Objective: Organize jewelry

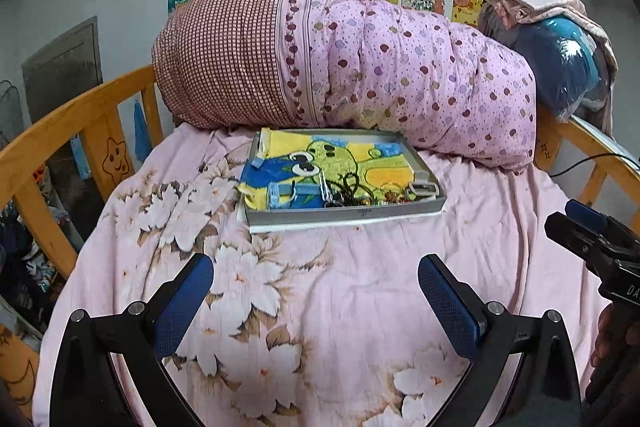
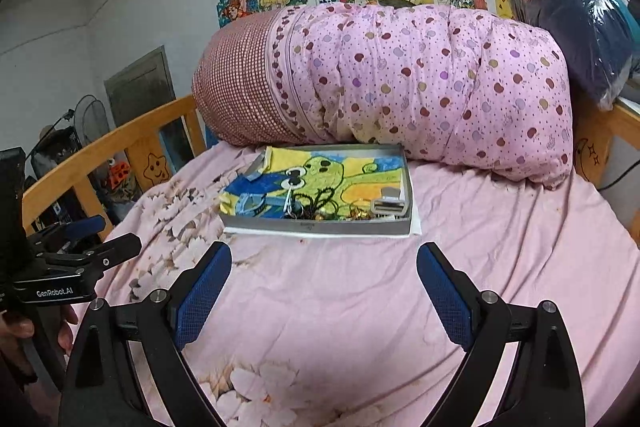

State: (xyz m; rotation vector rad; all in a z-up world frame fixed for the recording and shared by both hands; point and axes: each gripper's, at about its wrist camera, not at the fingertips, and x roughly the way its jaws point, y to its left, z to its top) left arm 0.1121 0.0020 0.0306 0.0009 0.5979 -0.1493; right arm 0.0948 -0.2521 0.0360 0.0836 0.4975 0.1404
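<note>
A shallow grey tray lined with a bright drawing lies on the bed, in front of the rolled quilt. Along its near side is a tangle of jewelry: a blue strap, a black cord, small gold pieces and a white buckle band. My left gripper hovers open over the sheet, short of the tray, holding nothing. My right gripper is likewise open and empty, just right of the left one.
A big rolled pink quilt fills the back of the bed. Wooden rails bound both sides. A blue plastic-wrapped bundle sits at the back right. Pink floral sheet lies between the grippers and the tray.
</note>
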